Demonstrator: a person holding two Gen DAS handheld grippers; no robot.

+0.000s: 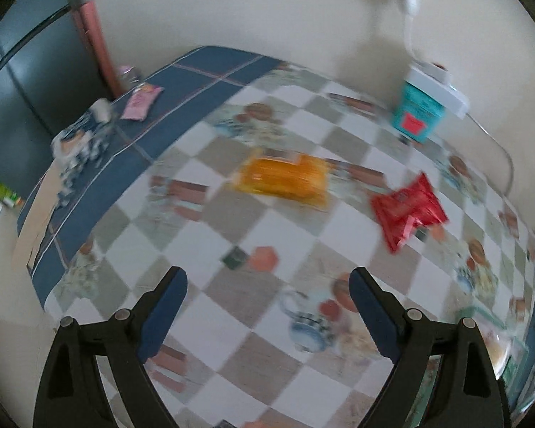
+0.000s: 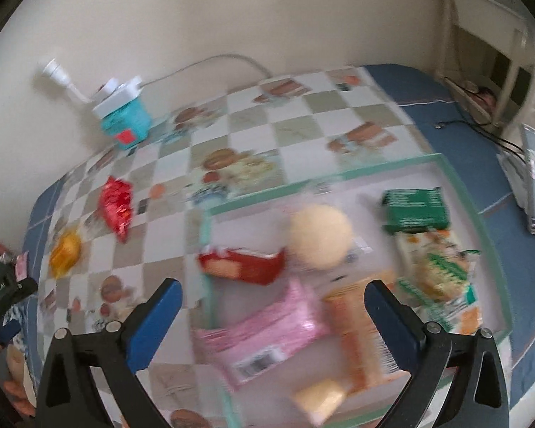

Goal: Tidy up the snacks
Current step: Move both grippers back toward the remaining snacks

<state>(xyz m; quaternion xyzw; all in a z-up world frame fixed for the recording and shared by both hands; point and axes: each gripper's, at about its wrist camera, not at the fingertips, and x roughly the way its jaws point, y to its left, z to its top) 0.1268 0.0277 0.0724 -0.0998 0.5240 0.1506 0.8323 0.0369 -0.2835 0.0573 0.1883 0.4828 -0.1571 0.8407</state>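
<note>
Orange snack packet (image 1: 283,180) lies flat mid-table, red snack packet (image 1: 408,210) just right of it, apart; both outside tray.

Clear green-rimmed tray (image 2: 481,221) already holds pink wrapper (image 2: 267,331), round bun (image 2: 321,240), green packet (image 2: 415,210), others.

Left gripper (image 1: 267,306): jaws wide apart, nothing between; it looks your best hand for orange packet.

Right gripper (image 2: 273,315): jaws spread, empty, above tray's near side.

Pinch packet by edge; crinkly film likely slips.

Turquoise box (image 1: 419,110) at far wall: leave alone.

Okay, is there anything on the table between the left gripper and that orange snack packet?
Nothing visible: only bare checkered tablecloth lies between the open left gripper and the orange packet. The red packet sits off to its right.
</note>
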